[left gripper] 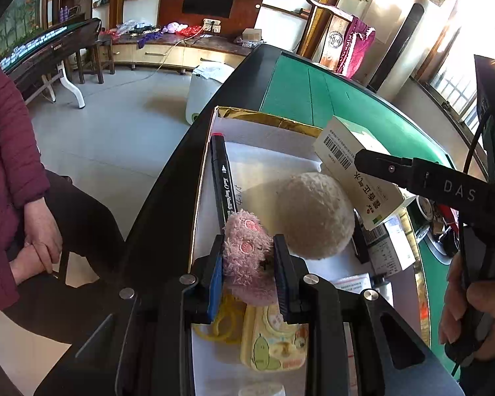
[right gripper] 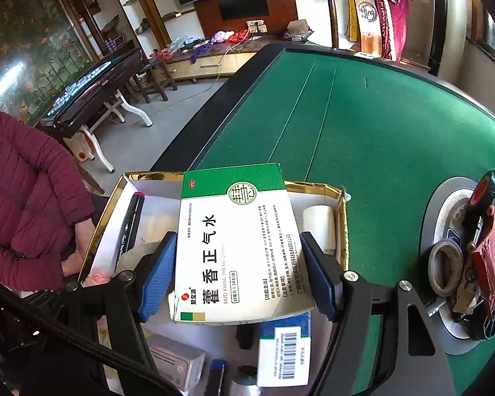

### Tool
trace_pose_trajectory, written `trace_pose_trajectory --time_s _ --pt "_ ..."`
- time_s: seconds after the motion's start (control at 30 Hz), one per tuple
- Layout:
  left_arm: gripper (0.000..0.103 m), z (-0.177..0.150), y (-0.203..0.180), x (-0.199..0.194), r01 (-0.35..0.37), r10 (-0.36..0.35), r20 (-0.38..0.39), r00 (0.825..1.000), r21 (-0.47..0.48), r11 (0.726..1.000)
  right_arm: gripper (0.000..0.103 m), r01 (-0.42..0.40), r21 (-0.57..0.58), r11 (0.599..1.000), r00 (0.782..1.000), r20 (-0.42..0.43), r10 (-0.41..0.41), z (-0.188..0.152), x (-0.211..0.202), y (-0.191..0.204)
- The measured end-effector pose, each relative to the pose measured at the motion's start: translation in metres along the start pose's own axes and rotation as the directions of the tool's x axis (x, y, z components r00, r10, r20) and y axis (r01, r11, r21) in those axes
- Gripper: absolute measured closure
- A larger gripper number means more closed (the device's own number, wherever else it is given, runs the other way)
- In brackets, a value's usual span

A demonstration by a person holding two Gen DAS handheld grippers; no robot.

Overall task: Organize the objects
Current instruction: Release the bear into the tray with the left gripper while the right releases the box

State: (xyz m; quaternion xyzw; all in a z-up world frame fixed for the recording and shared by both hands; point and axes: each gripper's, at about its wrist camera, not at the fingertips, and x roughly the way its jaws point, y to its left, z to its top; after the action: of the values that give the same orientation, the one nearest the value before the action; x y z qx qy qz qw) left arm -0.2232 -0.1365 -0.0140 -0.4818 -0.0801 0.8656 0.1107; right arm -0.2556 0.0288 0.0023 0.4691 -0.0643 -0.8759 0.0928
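L hand-held gripper (left gripper: 247,257) grips pink plush (left gripper: 247,254) | R hand-held gripper (right gripper: 239,272) grips medicine box (right gripper: 237,247) over tray (right gripper: 313,187)

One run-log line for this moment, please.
left hand-held gripper: shut on pink plush toy | right hand-held gripper: shut on medicine box | both over white tray

free: green table felt (right gripper: 363,125) beyond the box | blocked: tray (right gripper: 313,186) crowded by marker (left gripper: 222,178), fuzzy ball (left gripper: 313,214), white roll (right gripper: 318,227) | right: tape rolls (right gripper: 445,267) clutter, possibly more behind
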Motion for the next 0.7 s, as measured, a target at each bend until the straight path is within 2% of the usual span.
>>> trace_pose_trajectory --time_s 0.3,0.7 --pt "0.078 0.002 0.001 0.0 0.014 -0.014 -0.012 1.0 -0.015 1.0 0.03 0.012 -0.038 0.999 0.999 -0.038 -0.014 0.01 0.014 0.008" --pt "0.068 -0.004 -0.002 -0.013 0.035 -0.036 -0.018 0.999 -0.043 0.998 0.027 -0.027 -0.049 0.998 0.998 -0.061 0.024 0.0 -0.002 0.01"
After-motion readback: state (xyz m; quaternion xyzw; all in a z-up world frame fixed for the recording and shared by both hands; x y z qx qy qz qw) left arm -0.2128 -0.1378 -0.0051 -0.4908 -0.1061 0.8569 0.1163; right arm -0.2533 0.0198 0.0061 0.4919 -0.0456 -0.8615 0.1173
